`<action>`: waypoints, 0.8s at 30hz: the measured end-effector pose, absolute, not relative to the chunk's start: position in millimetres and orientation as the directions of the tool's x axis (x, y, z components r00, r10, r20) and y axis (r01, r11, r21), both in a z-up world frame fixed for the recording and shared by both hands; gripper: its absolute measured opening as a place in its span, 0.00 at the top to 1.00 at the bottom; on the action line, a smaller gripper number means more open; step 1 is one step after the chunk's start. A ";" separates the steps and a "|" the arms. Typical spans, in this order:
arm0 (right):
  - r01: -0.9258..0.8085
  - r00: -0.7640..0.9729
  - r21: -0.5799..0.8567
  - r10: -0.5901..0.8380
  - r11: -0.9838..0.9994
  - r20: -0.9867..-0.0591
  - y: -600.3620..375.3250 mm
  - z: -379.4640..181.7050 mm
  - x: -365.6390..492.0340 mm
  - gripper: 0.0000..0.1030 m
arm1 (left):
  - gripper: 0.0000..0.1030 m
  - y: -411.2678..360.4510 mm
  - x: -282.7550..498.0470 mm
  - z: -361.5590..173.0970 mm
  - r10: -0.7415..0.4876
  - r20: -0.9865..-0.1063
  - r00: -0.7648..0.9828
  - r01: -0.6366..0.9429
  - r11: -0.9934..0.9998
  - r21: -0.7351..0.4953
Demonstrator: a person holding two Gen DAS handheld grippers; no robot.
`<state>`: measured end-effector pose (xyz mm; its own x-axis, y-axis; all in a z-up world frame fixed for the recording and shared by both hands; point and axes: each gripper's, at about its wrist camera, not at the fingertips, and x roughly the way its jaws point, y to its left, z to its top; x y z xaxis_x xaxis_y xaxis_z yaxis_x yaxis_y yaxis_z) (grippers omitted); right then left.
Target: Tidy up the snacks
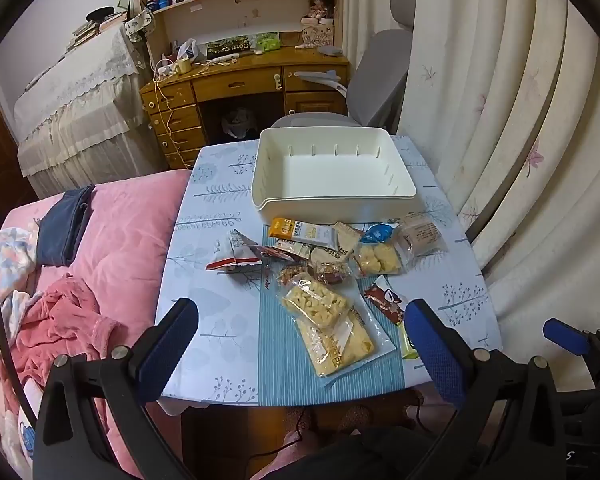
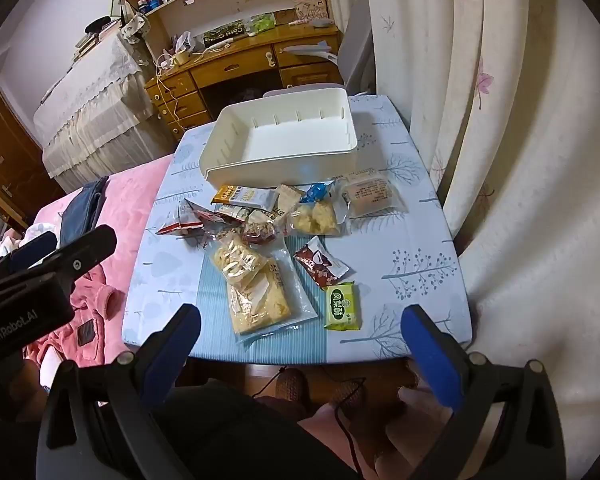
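Observation:
Several wrapped snacks lie in a heap on the small table [image 1: 204, 312] [image 2: 420, 216]: an orange-and-white bar [image 1: 300, 230] [image 2: 246, 195], a red-and-white packet [image 1: 236, 254] [image 2: 184, 218], clear bags of yellow puffs [image 1: 318, 304] [image 2: 240, 264], a brown wrapper [image 1: 384, 300] [image 2: 320, 266] and a green packet [image 2: 342, 306]. Behind them stands a white bin [image 1: 332, 196] [image 2: 276, 166] with nothing in it. My left gripper [image 1: 300, 332] hangs open above the table's near edge. My right gripper [image 2: 300, 336] is open too, over the near edge, with nothing between its fingers.
A bed with a pink blanket [image 1: 112, 248] [image 2: 128, 196] runs along the table's left side. Curtains [image 1: 520, 120] [image 2: 500, 120] hang on the right. A grey chair [image 1: 380, 76] and a wooden desk [image 1: 240, 84] stand beyond the table. A person's legs show below the near edge.

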<state>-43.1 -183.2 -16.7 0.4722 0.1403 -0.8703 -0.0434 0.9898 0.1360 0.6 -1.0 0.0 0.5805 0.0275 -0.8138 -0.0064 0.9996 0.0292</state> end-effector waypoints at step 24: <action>-0.042 0.463 0.138 0.142 0.990 -0.875 -182.5 -17.5 -42.8 0.02 | 0.01 -0.9 0.1 0.1 0.010 -0.812 0.583 0.001 1.000 0.012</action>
<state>-42.8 -182.5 -17.5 0.4635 0.1416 -0.8747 -0.0418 0.9896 0.1380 0.1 -0.9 0.1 0.5833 0.0096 -0.8122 0.0010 0.9999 0.0125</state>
